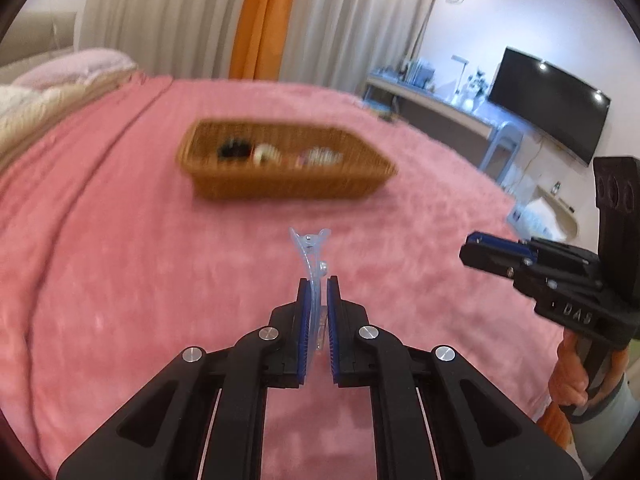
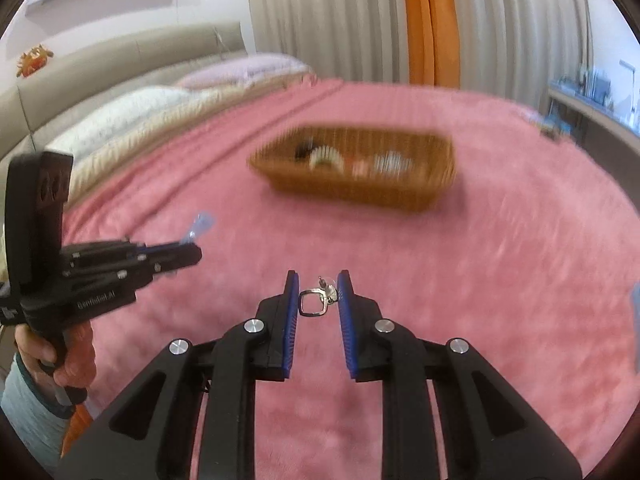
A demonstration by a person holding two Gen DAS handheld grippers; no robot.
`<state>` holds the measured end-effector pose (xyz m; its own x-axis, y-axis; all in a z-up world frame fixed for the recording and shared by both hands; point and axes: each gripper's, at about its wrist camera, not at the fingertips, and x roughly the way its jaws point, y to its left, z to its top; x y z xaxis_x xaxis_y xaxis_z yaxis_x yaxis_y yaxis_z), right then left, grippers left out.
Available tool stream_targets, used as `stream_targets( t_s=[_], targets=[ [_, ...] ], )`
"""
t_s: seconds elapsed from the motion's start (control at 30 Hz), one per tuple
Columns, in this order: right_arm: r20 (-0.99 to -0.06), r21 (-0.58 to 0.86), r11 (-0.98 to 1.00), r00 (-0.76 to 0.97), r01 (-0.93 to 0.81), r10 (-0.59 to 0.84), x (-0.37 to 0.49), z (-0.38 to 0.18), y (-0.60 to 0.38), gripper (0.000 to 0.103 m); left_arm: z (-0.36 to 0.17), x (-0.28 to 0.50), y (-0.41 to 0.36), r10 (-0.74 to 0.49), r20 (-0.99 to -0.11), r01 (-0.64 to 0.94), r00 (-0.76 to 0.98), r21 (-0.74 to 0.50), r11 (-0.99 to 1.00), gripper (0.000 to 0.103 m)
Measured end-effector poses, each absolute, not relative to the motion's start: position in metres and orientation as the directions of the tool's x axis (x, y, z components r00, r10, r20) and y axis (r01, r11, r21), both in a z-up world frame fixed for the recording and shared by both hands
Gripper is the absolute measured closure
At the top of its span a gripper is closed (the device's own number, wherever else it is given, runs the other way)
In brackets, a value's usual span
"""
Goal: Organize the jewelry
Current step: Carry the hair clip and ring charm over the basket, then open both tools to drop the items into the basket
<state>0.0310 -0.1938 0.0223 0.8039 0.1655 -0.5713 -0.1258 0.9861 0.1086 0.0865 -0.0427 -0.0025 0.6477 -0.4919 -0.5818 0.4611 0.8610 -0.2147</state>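
Above the bed [image 1: 120, 240], my left tool [image 1: 316, 304] grips a clip [image 1: 310, 256], right tool [image 2: 318, 300] an earring [image 2: 316, 300]; basket [image 1: 280, 184] partly filled.

A fuzzy pink bed blanket [image 1: 120, 240] lies under a brown woven wicker basket [image 1: 288, 188]. Nearer than the basket, the black left hand-held gripper [image 1: 318, 292] with blue pads grips a translucent pale-blue plastic hair clip [image 1: 310, 256]; the matching right hand-held gripper [image 2: 318, 292] grips a silver square-framed metal earring [image 2: 312, 304].
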Motion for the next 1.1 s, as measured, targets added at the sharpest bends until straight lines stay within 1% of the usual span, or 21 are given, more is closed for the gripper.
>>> stream_targets(
  t_s=[0.13, 0.23, 0.4, 0.57, 0.73, 0.9, 1.07, 1.1],
  targets=[
    [-0.504, 0.079, 0.990, 0.852, -0.117, 0.141, 0.060, 0.068, -0.206, 0.086, 0.037, 0.106, -0.050, -0.508, -0.515, 0.473, 0.690, -0.211, 0.856, 0.097],
    [-0.472, 0.066, 0.992, 0.873, -0.105, 0.124, 0.092, 0.088, -0.212, 0.086, 0.062, 0.131, -0.059, -0.516, -0.472, 0.477, 0.715, -0.209, 0.854, 0.097],
    [-0.478, 0.098, 0.991, 0.869, -0.093, 0.129, 0.149, 0.089, -0.226, 0.086, 0.079, 0.180, -0.078, -0.527, -0.440, 0.479, 0.727, -0.226, 0.848, 0.097],
    [-0.535, 0.171, 0.983, 0.832, -0.065, 0.148, 0.213, 0.059, -0.248, 0.086, 0.063, 0.226, -0.094, -0.523, -0.455, 0.464, 0.720, -0.244, 0.851, 0.097],
    [-0.616, 0.232, 0.972, 0.768, -0.039, 0.177, 0.257, 0.016, -0.264, 0.086, 0.022, 0.272, -0.105, -0.508, -0.521, 0.430, 0.686, -0.273, 0.860, 0.097],
    [-0.666, 0.244, 0.969, 0.720, -0.033, 0.192, 0.274, -0.011, -0.265, 0.086, -0.014, 0.301, -0.106, -0.501, -0.584, 0.407, 0.639, -0.295, 0.864, 0.096],
    [-0.695, 0.242, 0.970, 0.692, -0.032, 0.196, 0.283, -0.020, -0.265, 0.086, -0.024, 0.310, -0.100, -0.503, -0.600, 0.401, 0.621, -0.308, 0.863, 0.096],
    [-0.698, 0.243, 0.970, 0.689, -0.031, 0.197, 0.282, -0.022, -0.265, 0.085, -0.025, 0.309, -0.099, -0.505, -0.599, 0.400, 0.622, -0.311, 0.862, 0.094]
  ],
)
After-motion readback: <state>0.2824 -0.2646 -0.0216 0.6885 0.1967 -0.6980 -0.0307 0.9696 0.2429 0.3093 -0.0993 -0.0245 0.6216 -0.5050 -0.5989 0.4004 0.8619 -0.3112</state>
